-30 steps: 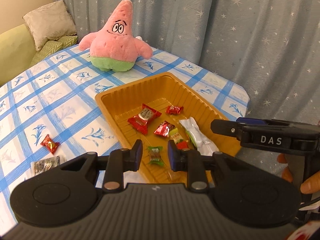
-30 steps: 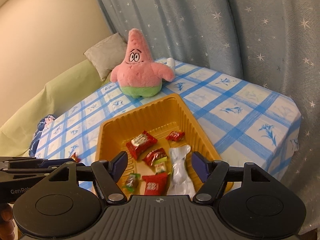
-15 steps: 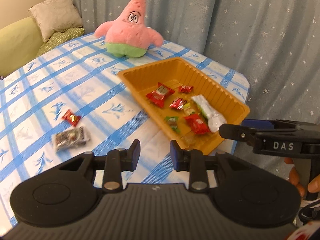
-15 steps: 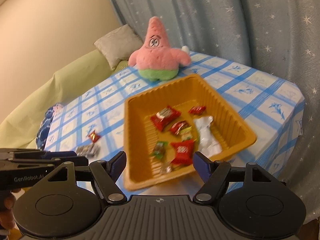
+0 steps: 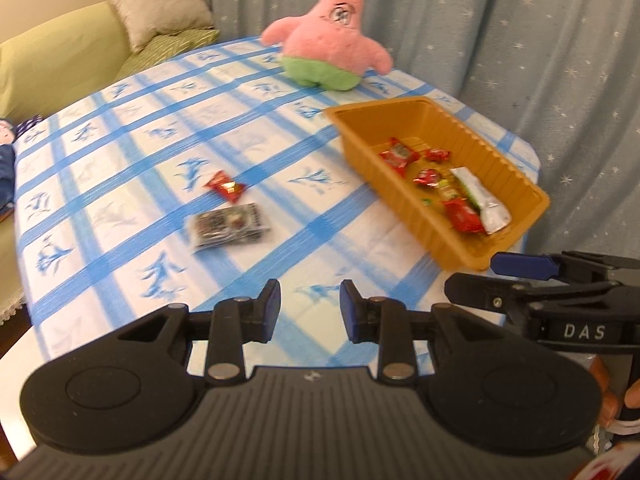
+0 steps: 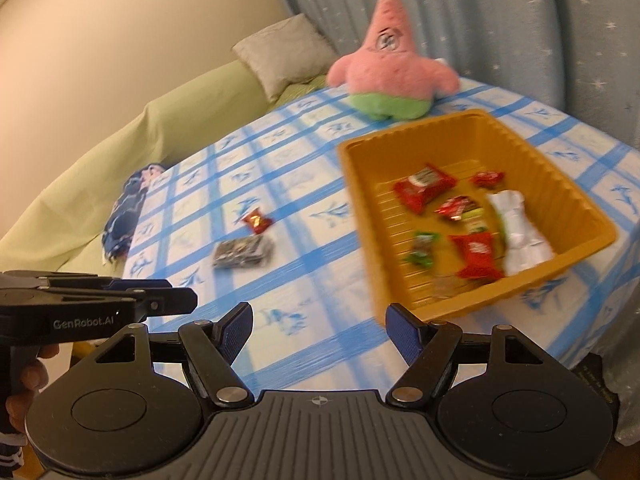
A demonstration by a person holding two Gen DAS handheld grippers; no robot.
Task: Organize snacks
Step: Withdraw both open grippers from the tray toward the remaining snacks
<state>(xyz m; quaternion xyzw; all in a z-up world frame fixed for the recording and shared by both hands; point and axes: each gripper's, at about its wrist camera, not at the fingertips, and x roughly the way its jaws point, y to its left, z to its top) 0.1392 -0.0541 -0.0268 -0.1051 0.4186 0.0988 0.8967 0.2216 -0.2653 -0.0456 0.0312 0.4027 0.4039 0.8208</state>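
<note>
An orange tray [image 5: 516, 168] [image 6: 560, 168] on the blue-checked tablecloth holds several wrapped snacks, red, green and white. Two snacks lie loose on the cloth left of it: a small red candy [image 5: 226, 187] [image 6: 257, 220] and a dark flat packet [image 5: 229, 226] [image 6: 243, 253]. My left gripper [image 5: 309, 310] is open and empty above the table's near edge, well short of the loose snacks. My right gripper [image 6: 319, 330] is open wider and empty, near the tray's front left corner. Each gripper shows at the side of the other's view.
A pink star plush toy [image 5: 332, 40] [image 6: 390, 68] sits at the far side of the table. A green sofa [image 5: 52, 64] with a grey cushion [image 5: 156, 4] stands left. A starred blue curtain [image 5: 520, 32] hangs behind and right.
Both grippers have pulled back from over the tray and swung left, so the loose snacks on the cloth are now in view. The left gripper's jaws have opened slightly wider.
</note>
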